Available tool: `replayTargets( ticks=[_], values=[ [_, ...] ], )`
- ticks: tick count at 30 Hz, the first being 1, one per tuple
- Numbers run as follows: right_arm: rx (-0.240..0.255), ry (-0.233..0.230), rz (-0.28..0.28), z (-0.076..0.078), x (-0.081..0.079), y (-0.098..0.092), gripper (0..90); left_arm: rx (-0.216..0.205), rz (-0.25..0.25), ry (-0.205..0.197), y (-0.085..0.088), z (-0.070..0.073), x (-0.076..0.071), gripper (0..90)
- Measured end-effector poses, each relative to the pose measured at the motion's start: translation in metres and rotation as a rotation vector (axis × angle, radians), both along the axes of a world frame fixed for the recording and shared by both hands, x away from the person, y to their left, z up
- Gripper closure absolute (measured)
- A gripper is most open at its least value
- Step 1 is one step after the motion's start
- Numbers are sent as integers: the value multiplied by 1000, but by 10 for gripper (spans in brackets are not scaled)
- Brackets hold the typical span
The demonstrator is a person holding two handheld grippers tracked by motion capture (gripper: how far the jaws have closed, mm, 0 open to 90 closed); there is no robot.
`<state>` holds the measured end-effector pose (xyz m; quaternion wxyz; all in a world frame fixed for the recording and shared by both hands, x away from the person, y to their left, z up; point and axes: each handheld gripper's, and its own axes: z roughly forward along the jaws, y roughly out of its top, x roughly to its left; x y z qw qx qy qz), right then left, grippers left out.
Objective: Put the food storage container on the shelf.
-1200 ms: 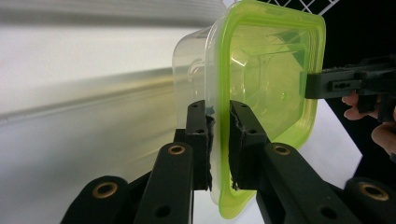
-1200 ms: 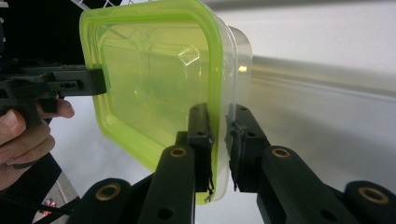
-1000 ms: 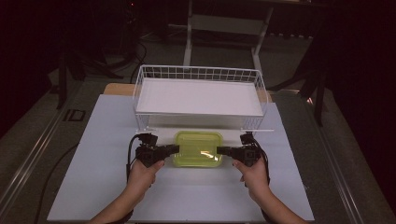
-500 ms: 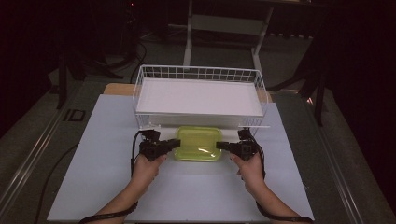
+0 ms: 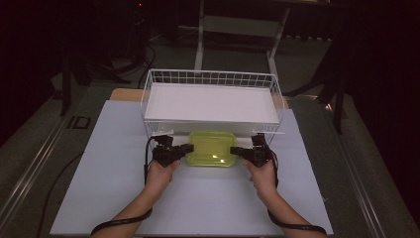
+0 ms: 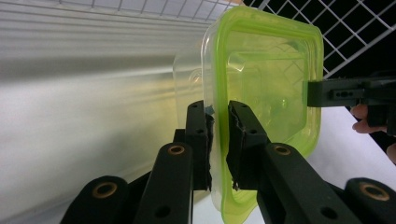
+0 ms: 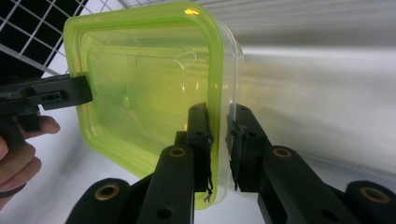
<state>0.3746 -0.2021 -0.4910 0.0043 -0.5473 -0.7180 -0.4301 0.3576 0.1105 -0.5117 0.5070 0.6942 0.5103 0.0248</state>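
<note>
Dark room surrounds your table (image 5: pixel 114 198), which is covered in a pale sheet; take the white wire basket (image 5: pixel 213 78) at its far side as your landmark. Just in front of the basket's near wall lies the yellow-green lidded plastic container (image 5: pixel 212 148), close against the wire. Your left gripper (image 5: pixel 187 148) is clamped on the container's left rim: in the left gripper view its jaws pinch the green lid edge (image 6: pixel 218 140) between them. Your right gripper (image 5: pixel 236 150) is clamped on the opposite, right rim, and the right gripper view shows its jaws closed on the lid edge and clear wall (image 7: pixel 217 140). Both your hands sit in front of the basket, either side of the container. No brand, label or writing can be read on the container or basket.
</note>
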Motion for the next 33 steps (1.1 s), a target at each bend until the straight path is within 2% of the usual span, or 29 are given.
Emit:
replayTargets(
  ticks=[2, 4, 6, 9, 13, 15, 19, 21, 24, 25, 28, 29, 30, 33],
  values=[
    [-16, -1, -10, -3, 3, 1, 795, 2, 6, 14, -1, -4, 3, 802],
    [-24, -9, -13, -5, 4, 1, 793, -20, 6, 17, -1, -6, 5, 802],
    [-4, -9, -16, -6, 7, -1, 793, -10, 8, 1, -1, -6, 6, 798],
    [-8, -15, -15, -6, 7, -1, 789, -31, -3, -21, 1, -9, 8, 795],
    [1, -20, -24, -7, 8, -1, 775, -49, 7, -23, 1, -10, 11, 789],
    [-2, -25, -24, -7, 9, 0, 766, -38, 9, -33, 1, -10, 12, 785],
    [-30, -65, -31, -6, 9, 3, 738, -3, 18, -64, -1, -10, 13, 755],
    [-42, -83, -36, -6, 9, 3, 739, 5, 17, -62, -1, -10, 15, 739],
    [-66, -113, -45, -6, 10, 4, 731, -5, 18, -54, 0, -11, 17, 718],
    [-79, -133, -43, -7, 11, 5, 718, -3, 15, -59, -1, -12, 18, 692],
    [-98, -153, -45, -7, 11, 6, 704, -2, 21, -67, -2, -14, 20, 670],
    [-106, -182, -34, -8, 13, 6, 702, -4, 25, -69, -2, -15, 20, 665],
    [-89, -133, -58, -7, 12, 7, 700, -5, 30, -72, -3, -15, 21, 658],
    [-68, -116, -64, -9, 15, 7, 684, -2, 45, -70, -2, -16, 23, 620]
  ],
)
